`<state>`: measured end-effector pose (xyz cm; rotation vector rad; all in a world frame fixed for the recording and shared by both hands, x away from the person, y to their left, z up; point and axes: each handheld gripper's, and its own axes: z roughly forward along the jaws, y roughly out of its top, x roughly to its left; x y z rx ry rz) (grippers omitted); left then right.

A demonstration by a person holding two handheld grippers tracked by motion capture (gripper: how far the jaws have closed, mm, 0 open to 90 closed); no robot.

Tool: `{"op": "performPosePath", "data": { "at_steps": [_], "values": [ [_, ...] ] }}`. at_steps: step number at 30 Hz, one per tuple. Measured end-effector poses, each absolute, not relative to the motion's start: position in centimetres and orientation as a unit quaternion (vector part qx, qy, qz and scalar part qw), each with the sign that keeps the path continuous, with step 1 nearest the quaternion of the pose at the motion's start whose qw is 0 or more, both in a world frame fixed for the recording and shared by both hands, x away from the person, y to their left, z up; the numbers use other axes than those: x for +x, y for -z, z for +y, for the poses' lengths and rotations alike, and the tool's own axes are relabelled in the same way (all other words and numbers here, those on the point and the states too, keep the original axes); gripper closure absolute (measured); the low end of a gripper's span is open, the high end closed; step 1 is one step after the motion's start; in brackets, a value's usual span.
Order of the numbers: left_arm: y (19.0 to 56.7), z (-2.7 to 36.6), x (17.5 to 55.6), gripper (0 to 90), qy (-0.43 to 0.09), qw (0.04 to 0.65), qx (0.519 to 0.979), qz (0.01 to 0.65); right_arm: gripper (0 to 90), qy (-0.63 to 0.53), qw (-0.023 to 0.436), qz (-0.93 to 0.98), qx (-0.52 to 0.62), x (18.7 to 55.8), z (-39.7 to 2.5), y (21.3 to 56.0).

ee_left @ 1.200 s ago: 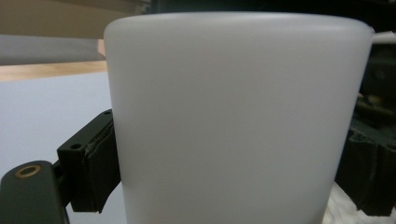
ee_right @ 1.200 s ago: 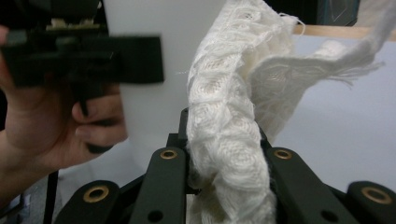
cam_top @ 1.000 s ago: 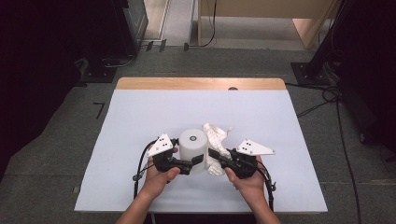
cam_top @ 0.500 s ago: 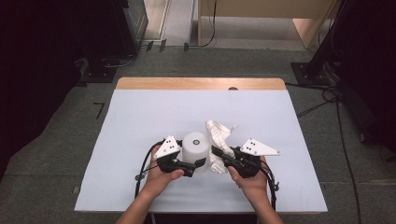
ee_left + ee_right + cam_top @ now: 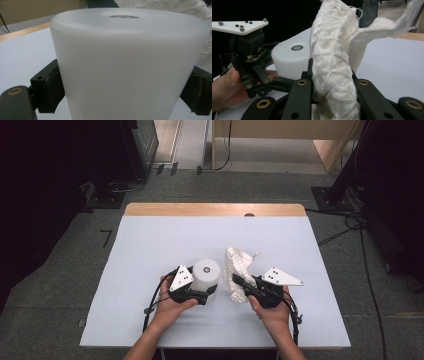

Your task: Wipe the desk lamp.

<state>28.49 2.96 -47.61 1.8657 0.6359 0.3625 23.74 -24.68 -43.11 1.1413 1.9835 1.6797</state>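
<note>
High view: left hand-held gripper clamps the white cylinder standing upright on the pale tabletop, jaws pressed against its sides. Right hand-held gripper, just beside it, has its jaws closed on a crumpled white cloth. Grey carpet floor surrounds the tabletop; beyond lies dark equipment.

Both forearms come in from below, each hand wrapped around its tool. The left gripper points toward the right one, its jaws spread wide with both pads pressed against what sits between them. The right gripper angles forward and toward the left one, its jaws clamped close together.
</note>
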Motion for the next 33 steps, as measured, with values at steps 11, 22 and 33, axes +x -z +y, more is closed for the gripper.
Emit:
{"op": "performPosePath", "data": {
  "at_steps": [11, 22, 33],
  "values": [
    [47.6, 2.8, 26.5, 0.0, -0.179, 0.522, 0.763, 0.338, 75.9, -0.577, 0.147, 0.695, 0.402, 24.3, -24.7, 43.6],
    [47.3, 1.3, 25.0, 8.1, -0.238, 0.499, 0.748, 0.367, 75.8, -0.57, 0.142, 0.7, 0.405, 24.6, -24.6, 44.0],
    [45.4, 4.2, 27.3, 8.4, -0.092, 0.555, 0.761, 0.323, 75.8, -0.584, 0.141, 0.713, 0.362, 23.8, -23.6, 42.5]
  ]
}}
